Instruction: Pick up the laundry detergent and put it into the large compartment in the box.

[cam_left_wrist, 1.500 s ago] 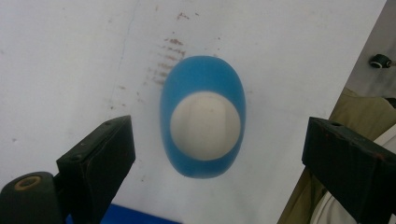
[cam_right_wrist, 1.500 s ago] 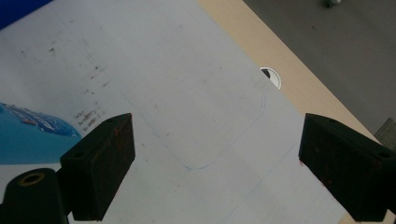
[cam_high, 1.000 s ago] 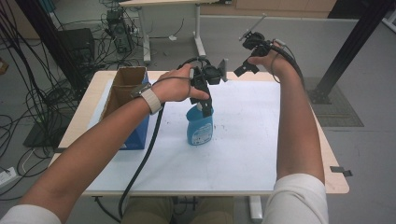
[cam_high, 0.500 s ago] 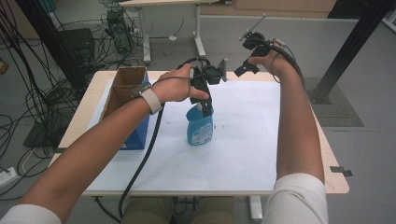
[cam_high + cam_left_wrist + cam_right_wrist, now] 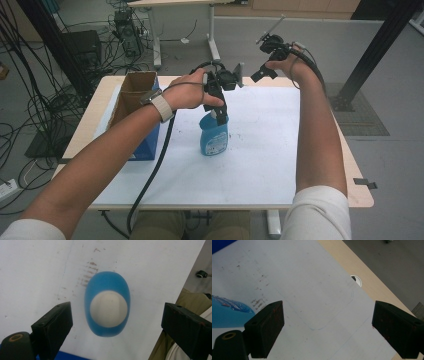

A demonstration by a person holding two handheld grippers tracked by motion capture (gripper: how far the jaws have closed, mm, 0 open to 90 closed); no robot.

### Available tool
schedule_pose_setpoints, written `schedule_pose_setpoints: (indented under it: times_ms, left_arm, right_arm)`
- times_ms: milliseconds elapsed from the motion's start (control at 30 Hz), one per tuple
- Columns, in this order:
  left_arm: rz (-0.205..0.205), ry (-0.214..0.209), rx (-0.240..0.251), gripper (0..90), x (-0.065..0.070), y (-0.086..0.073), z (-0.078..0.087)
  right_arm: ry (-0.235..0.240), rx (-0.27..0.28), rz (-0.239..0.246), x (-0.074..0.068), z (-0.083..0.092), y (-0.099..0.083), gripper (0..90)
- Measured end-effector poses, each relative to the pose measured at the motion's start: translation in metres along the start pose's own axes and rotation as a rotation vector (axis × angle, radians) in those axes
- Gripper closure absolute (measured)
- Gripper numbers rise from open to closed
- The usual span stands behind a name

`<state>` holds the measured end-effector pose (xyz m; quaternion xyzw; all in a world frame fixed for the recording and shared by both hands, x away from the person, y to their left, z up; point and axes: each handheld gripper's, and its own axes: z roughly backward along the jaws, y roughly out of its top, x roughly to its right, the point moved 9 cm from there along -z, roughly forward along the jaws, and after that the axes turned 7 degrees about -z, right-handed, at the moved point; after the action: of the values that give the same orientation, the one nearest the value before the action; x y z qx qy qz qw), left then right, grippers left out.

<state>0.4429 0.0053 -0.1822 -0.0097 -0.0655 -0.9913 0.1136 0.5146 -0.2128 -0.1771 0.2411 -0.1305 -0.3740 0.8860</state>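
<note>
Left tool (image 5: 113, 322) wide open, directly above upright blue bottle (image 5: 107, 303); jaws flank it, not touching.

Both arms reach forward, each hand holding a gripper with jaws spread wide.

The left gripper (image 5: 220, 116) points straight down over the middle of the table, left hand (image 5: 187, 91) wrapped round it, forearm angled in. The right gripper (image 5: 261, 75) is held higher, by the table's far edge, right hand (image 5: 295, 67) raised, forearm extended.
</note>
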Motion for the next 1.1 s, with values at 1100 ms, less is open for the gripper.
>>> schedule_pose_setpoints:
  times_ms: [1100]
  left_arm:
    - [-0.004, 0.013, 0.000, 11.3, 0.002, 0.001, -0.015]
  right_arm:
    - [0.005, -0.002, 0.001, -0.001, -0.002, 0.001, 10.8]
